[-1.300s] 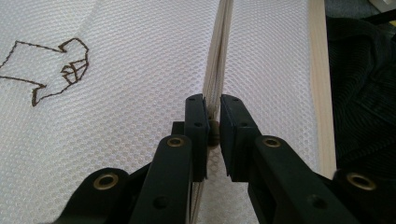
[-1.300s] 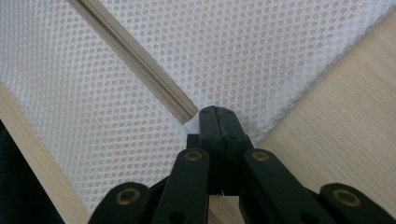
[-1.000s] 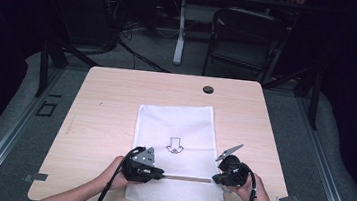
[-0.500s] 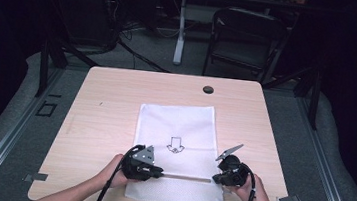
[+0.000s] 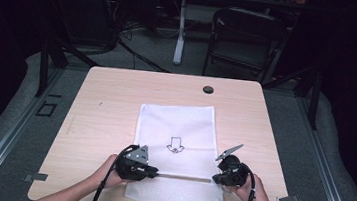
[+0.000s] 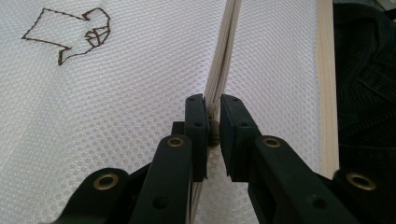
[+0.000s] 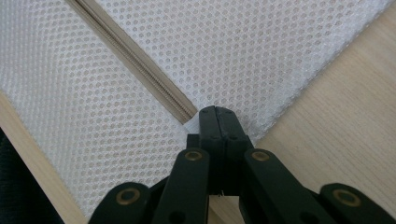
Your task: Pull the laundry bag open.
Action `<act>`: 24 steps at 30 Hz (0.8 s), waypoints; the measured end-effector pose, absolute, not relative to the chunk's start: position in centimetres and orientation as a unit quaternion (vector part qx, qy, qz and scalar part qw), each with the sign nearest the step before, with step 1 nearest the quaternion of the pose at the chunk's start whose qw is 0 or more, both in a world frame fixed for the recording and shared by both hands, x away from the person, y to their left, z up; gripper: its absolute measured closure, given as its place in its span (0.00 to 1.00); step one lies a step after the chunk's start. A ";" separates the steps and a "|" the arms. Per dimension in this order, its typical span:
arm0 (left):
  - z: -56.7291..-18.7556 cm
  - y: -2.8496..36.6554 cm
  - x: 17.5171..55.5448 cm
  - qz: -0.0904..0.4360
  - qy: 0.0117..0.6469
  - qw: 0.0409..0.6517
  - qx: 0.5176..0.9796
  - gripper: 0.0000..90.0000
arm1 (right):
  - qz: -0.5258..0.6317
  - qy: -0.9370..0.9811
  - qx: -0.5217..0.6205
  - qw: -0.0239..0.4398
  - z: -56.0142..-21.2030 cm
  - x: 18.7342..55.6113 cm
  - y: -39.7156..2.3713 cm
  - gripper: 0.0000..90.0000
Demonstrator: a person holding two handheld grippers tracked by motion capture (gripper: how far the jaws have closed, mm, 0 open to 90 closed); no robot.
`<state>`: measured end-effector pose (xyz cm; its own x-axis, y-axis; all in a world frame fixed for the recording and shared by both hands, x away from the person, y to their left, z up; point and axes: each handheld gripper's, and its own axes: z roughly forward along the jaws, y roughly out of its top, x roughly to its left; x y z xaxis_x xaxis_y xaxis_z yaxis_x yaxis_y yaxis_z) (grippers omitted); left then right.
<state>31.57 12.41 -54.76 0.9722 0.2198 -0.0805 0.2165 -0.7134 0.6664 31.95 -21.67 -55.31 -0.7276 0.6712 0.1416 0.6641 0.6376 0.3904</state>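
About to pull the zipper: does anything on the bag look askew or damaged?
Nothing stands out. The white mesh bag lies flat and square on the table. The left claw pinches the zipper pull; the right claw clamps the bag's edge by the zipper's end.

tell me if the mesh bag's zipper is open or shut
Mostly shut, as far as I can tell: the zipper teeth lie meshed along the white mesh bag; the left gripper jaws pinch the pull.
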 end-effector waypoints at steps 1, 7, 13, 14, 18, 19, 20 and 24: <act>-54.7 12.4 31.6 0.001 0.117 0.360 0.925 0.91 | 0.214 0.904 0.370 0.006 -55.3 31.9 -21.7 1.00; -54.7 13.0 31.7 -0.002 0.121 0.362 0.924 0.91 | 0.215 0.903 0.372 0.007 -55.3 31.9 -21.7 1.00; -54.7 13.1 31.7 -0.002 0.121 0.361 0.925 0.91 | 0.215 0.903 0.373 0.007 -55.3 31.9 -21.7 1.00; -54.7 13.1 31.6 -0.002 0.121 0.361 0.925 0.91 | 0.215 0.903 0.373 0.006 -55.3 31.9 -21.7 1.00; -54.6 13.5 31.6 -0.001 0.121 0.361 0.925 0.91 | 0.215 0.903 0.373 0.006 -55.3 32.0 -21.7 1.00; -54.6 13.6 31.7 -0.002 0.123 0.363 0.923 0.91 | 0.215 0.903 0.373 0.007 -55.3 31.9 -21.7 1.00; -54.6 13.7 31.6 -0.002 0.126 0.362 0.924 0.91 | 0.214 0.904 0.370 0.007 -55.3 31.9 -21.7 1.00; -54.6 14.2 31.6 0.000 0.128 0.363 0.923 0.91 | 0.216 0.903 0.371 0.005 -55.3 31.9 -21.7 1.00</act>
<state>31.55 14.15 -54.64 0.9673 0.2359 -0.0936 0.2365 -0.7041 0.6695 31.93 -21.66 -55.33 -0.7246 0.6726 0.1501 0.6679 0.6317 0.3936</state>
